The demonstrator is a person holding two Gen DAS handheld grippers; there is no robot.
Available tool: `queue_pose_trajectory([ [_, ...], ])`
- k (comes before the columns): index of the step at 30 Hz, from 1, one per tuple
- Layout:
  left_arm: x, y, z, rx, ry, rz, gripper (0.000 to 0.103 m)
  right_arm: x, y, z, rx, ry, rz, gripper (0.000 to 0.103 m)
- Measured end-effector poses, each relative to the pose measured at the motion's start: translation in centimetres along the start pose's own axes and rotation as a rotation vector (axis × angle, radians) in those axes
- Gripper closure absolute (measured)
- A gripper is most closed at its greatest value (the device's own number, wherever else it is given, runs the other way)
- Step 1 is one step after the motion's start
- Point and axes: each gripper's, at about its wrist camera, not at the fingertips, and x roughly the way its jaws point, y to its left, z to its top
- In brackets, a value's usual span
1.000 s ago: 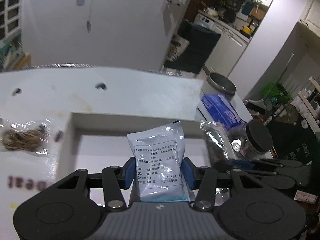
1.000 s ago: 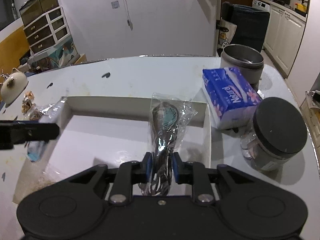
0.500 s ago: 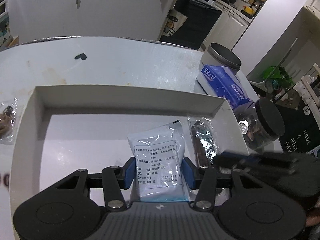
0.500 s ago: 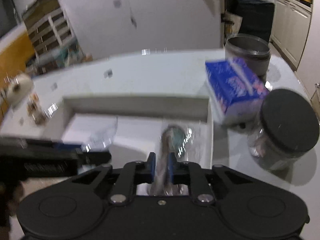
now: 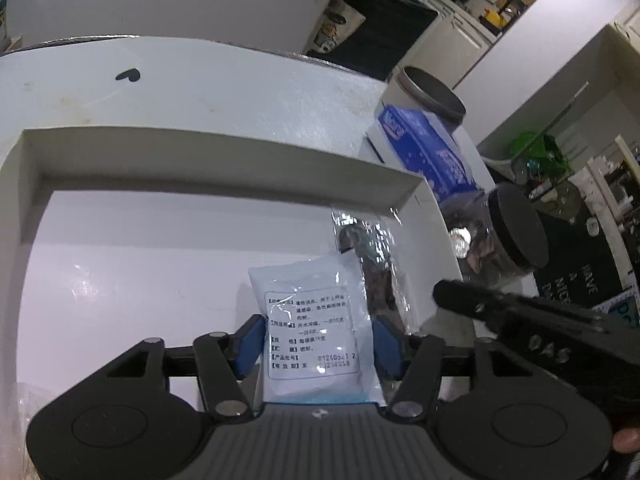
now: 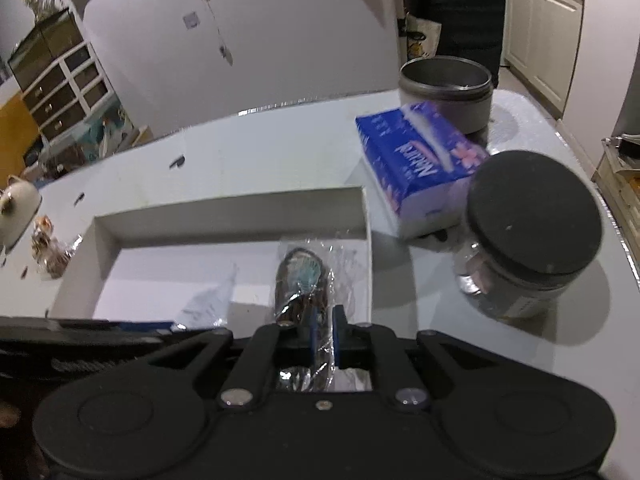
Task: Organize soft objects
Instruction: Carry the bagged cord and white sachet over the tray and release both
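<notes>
A shallow white box (image 5: 224,160) lies on the white table; it also shows in the right wrist view (image 6: 232,210). My left gripper (image 5: 316,344) is shut on a white sachet with printed text (image 5: 312,328), held low inside the box at its right part. My right gripper (image 6: 324,330) is shut on a clear plastic bag with dark contents (image 6: 304,284), held over the box's right end. That bag also shows in the left wrist view (image 5: 372,256), just right of the sachet. The right gripper's black finger (image 5: 520,316) crosses the left view.
A blue tissue pack (image 6: 416,160), a grey metal pot (image 6: 446,88) and a black-lidded glass jar (image 6: 528,232) stand right of the box. A small clear bag with brown contents (image 6: 50,248) and a white teapot (image 6: 16,208) lie left of it.
Both grippers have come down into the box with their packets. The sachet and the clear bag now sit side by side at the box's right end.
</notes>
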Motion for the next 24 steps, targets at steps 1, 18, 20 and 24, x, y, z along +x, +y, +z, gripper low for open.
queue_pose_trajectory([
  [1, 0.0, -0.1, -0.1, 0.006, 0.01, 0.002, 0.037, -0.3, 0.0, 0.0, 0.003, -0.003, 0.001, 0.095],
  [18, -3.7, -0.9, -0.8, 0.043, -0.04, 0.033, 0.022, -3.7, 1.2, -1.9, 0.004, -0.02, -0.003, 0.084],
  [20, -4.3, -1.2, -1.0, 0.058, -0.048, 0.04, 0.022, -4.2, 1.3, -2.1, 0.003, -0.03, -0.005, 0.084],
  [24, -5.9, -1.5, -1.5, 0.071, -0.07, 0.055, 0.022, -5.6, 1.4, -2.5, 0.004, -0.053, -0.018, 0.076],
])
